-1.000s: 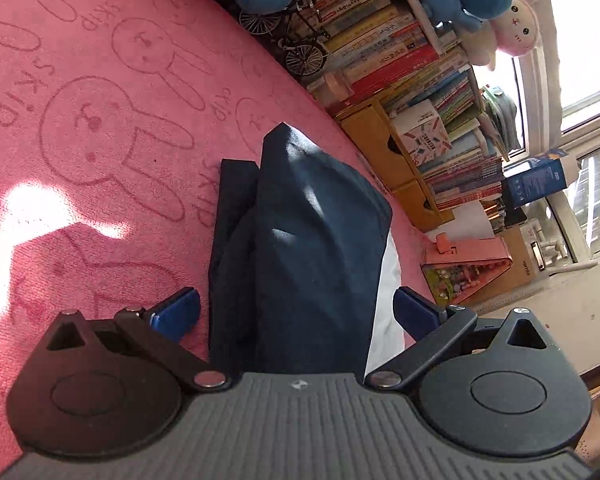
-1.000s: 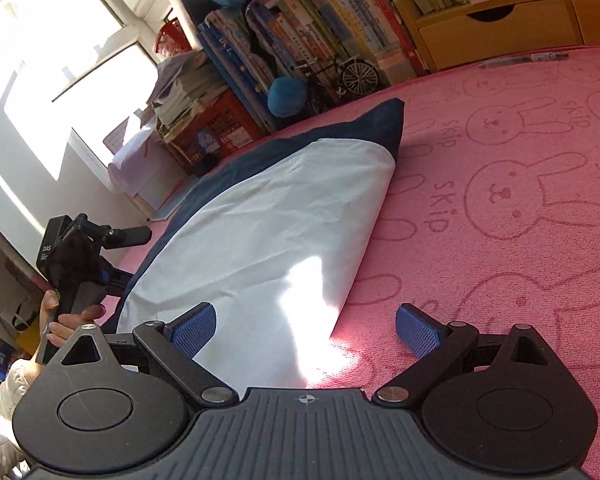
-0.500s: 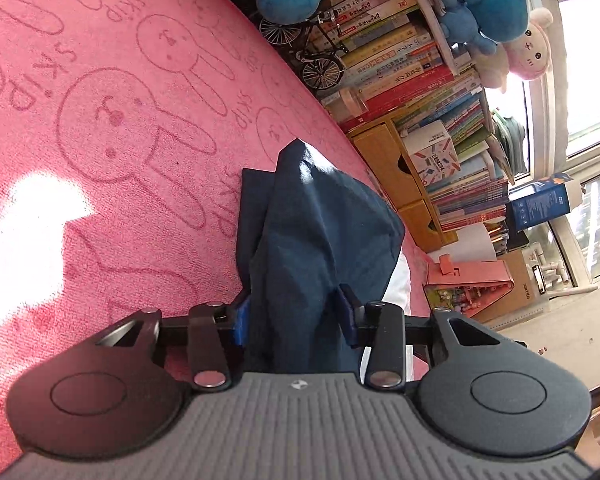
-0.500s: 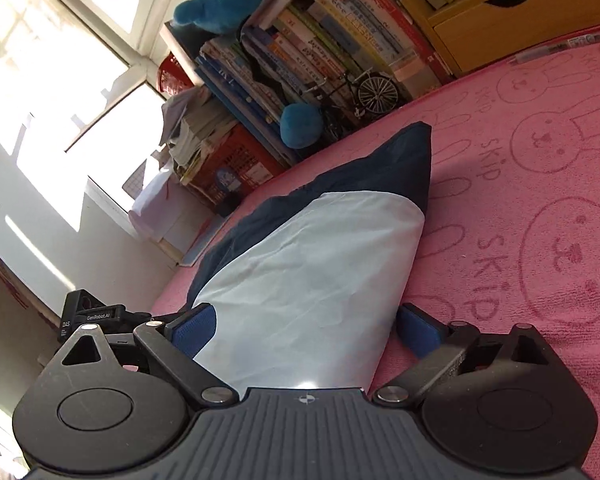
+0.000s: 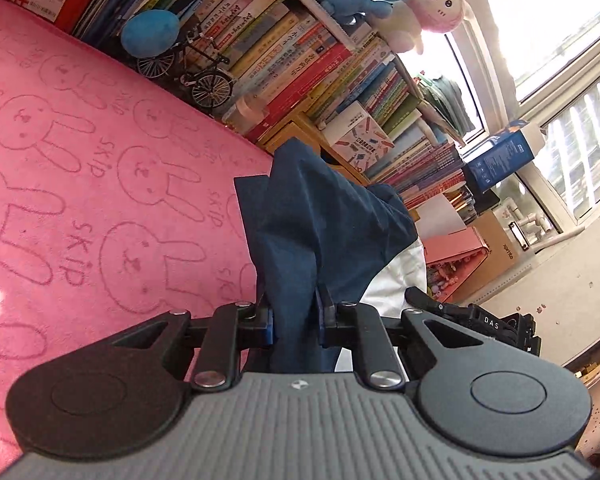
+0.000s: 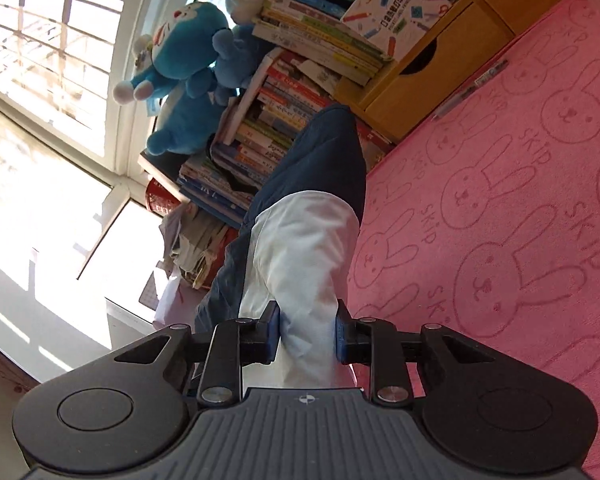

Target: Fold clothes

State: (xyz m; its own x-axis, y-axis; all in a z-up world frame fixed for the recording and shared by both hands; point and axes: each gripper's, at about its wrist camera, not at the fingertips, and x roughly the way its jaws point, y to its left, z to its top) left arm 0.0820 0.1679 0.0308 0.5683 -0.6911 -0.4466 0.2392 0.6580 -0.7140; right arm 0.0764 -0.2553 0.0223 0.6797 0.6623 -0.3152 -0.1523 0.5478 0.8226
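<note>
Garment (image 5: 320,232) now caught at both ends: a second ago both grippers stood wide open around it as it lay on the pink mat (image 5: 100,184); half a second ago the left had closed while the right was still spread. Now the left gripper (image 5: 294,320) has its pads nipped tight on a bunched navy fold, and the right gripper (image 6: 306,336) has closed on the white panel (image 6: 304,248), pads pressed into the cloth. The views have tipped up toward the books (image 5: 300,60) and the window, and the cloth rises off the mat from each grip. That suggests the lift for a fold has begun. The garment runs forward from between each set of fingers, its far navy end hanging before the shelf, the mat to one side.
</note>
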